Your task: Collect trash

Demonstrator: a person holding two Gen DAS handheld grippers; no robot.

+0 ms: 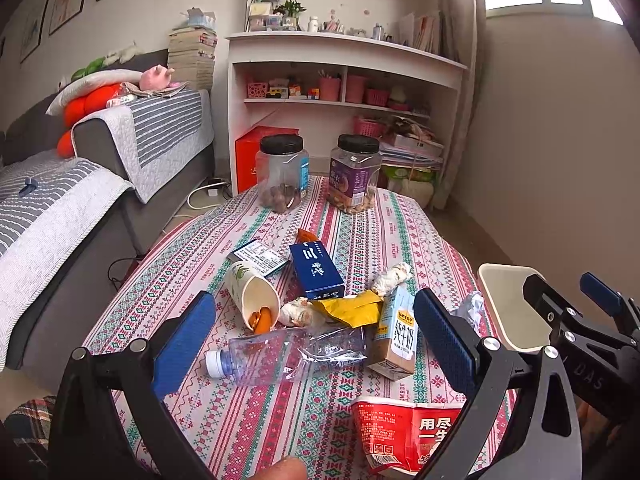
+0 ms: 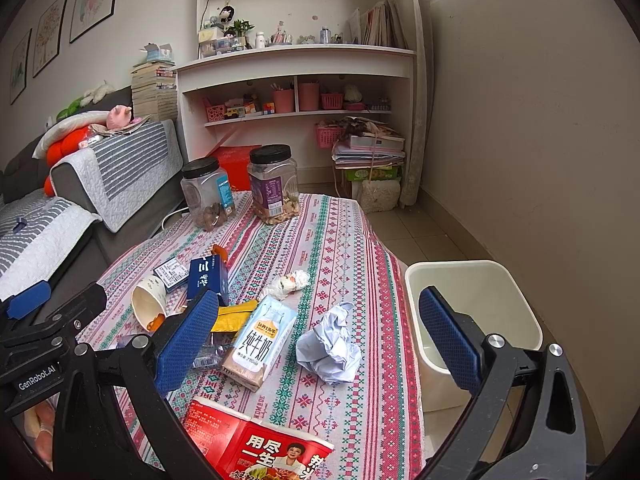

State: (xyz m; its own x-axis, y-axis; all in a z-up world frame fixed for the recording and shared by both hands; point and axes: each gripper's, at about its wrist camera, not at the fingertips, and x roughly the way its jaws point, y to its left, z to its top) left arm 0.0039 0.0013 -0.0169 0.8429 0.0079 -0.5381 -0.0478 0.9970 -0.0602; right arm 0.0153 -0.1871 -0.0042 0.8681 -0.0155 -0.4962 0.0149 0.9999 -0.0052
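Observation:
Trash lies on the patterned tablecloth (image 1: pixel 320 412): a crushed clear bottle (image 1: pixel 288 354), a milk carton (image 1: pixel 396 332) (image 2: pixel 258 342), a paper cup (image 1: pixel 254 294) with orange peel, a blue box (image 1: pixel 316 270), a yellow wrapper (image 1: pixel 352 308), a crumpled white paper (image 2: pixel 332 346), a small wrapper wad (image 2: pixel 288 284) and a red noodle cup (image 1: pixel 400 436) (image 2: pixel 256 446) at the near edge. A cream bin (image 2: pixel 472 304) (image 1: pixel 512 304) stands off the table's right side. My left gripper (image 1: pixel 316 344) is open above the bottle. My right gripper (image 2: pixel 320 340) is open over the carton and paper.
Two black-lidded jars (image 1: pixel 282 172) (image 1: pixel 354 172) stand at the table's far end. A grey sofa (image 1: pixel 60 200) runs along the left. White shelves (image 1: pixel 340 80) fill the back wall. Bare floor (image 2: pixel 420 236) lies right of the table.

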